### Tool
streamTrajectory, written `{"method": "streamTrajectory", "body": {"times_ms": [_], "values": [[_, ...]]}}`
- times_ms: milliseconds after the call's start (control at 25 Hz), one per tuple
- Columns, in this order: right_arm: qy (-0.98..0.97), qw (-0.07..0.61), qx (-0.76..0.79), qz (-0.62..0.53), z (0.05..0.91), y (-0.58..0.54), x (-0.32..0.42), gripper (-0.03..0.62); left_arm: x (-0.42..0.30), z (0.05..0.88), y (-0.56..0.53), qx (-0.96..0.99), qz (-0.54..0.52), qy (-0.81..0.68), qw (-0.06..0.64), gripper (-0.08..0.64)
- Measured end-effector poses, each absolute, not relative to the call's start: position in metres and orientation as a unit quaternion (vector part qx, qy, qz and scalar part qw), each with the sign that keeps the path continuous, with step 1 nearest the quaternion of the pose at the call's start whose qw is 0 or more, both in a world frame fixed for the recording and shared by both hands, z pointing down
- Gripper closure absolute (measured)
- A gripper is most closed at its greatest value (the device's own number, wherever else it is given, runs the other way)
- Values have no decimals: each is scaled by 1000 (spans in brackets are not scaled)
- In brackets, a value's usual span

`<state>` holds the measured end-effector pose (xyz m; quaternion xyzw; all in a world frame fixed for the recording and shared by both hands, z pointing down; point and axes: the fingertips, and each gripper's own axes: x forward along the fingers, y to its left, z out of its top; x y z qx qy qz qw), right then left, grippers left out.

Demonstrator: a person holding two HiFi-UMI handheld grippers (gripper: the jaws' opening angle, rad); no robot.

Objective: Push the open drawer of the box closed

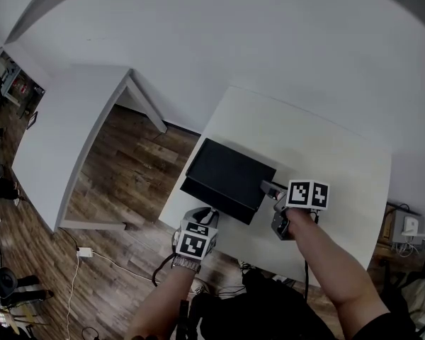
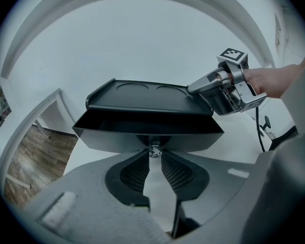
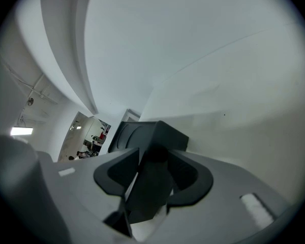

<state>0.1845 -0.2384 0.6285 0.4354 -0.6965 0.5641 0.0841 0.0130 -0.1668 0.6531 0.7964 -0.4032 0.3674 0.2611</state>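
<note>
- The black box sits on a white table, close to the table's left edge, with a white wall rising beyond it.
- Left of the box, across a strip of wood floor, stands a second white table. A white cable trails over the floor below the box's near side.
- The box's top is a shallow tray with a raised rim and two round recesses pressed into it.
- The drawer stands part-way out of the box's near face, on the person's side. Its inside is in shadow and I cannot make out any contents.
- A small metal knob sits at the middle of the drawer's front.
- The left gripper comes at the box from the near side, pointing steeply down at the drawer front. Its jaws are drawn in to a narrow gap and their tips pinch the knob between them.
- The right gripper is at the box's right near corner, tilted down less steeply. The right forearm stretches back from it towards the person.
- The right jaws stand wide with the corner of the box wedged between them, filling the gap from pad to pad. One jaw lies along the box's top.
</note>
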Motion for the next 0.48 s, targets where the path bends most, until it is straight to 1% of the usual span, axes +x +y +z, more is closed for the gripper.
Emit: {"method": "streamTrajectory", "body": {"times_ms": [480], "values": [[-698, 81, 433, 565, 629, -238, 184, 408, 23, 653, -184, 795, 365, -405, 268, 482]]}}
